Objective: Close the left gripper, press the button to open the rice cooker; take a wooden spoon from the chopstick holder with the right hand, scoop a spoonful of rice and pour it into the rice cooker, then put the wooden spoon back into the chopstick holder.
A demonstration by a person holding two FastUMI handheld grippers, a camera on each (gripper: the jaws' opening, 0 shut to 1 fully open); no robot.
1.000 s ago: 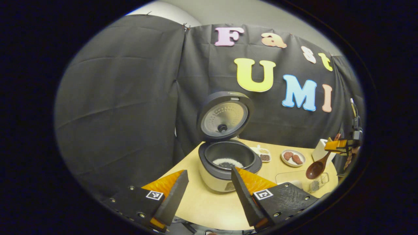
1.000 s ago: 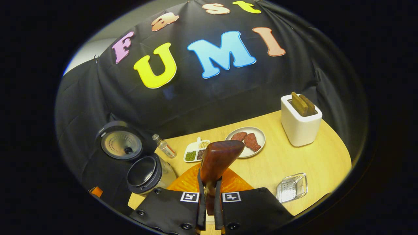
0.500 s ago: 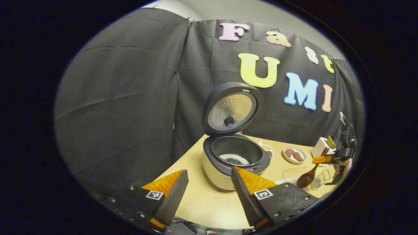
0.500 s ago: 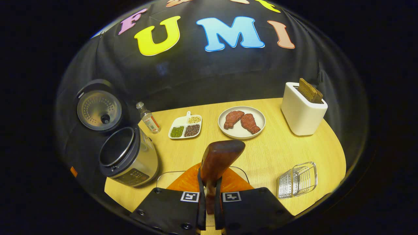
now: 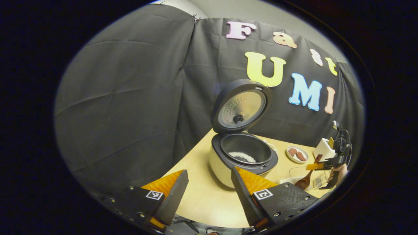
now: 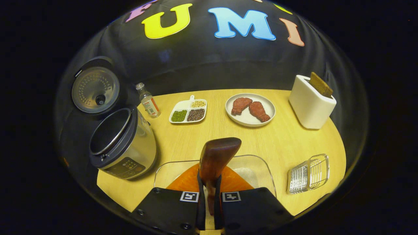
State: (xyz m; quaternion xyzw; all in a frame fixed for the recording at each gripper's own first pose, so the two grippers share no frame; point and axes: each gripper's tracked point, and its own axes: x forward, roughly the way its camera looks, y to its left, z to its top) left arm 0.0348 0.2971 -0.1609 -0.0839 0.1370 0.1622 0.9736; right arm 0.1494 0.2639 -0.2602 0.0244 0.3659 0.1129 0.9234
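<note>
Two fingers of your right gripper (image 6: 209, 199) pinch the handle of the wooden spoon (image 6: 217, 156), whose dark, glossy brown bowl stands above the clear glass rice dish (image 6: 261, 169) just in front of you; a patch of white rice lies in that dish. In the left gripper view you can see the same spoon (image 5: 305, 179) tilted bowl-down over the dish at the far right. Your left gripper (image 5: 209, 189) hangs with its fingers spread wide apart, gripping nothing, above the pale wooden table (image 5: 196, 195). Your rice cooker (image 5: 243, 156) stands open: its round lid is upright, showing a perforated metal inner plate, and its dark pot holds a little white rice. Its silvery body (image 6: 125, 143) has a dark rim. Beyond you sit a divided white tray of beans (image 6: 188, 112), a round white plate with two meat pieces (image 6: 250, 109), a white toaster (image 6: 312, 102), a small bottle (image 6: 148, 104) and a wire chopstick holder (image 6: 308, 174).
</note>
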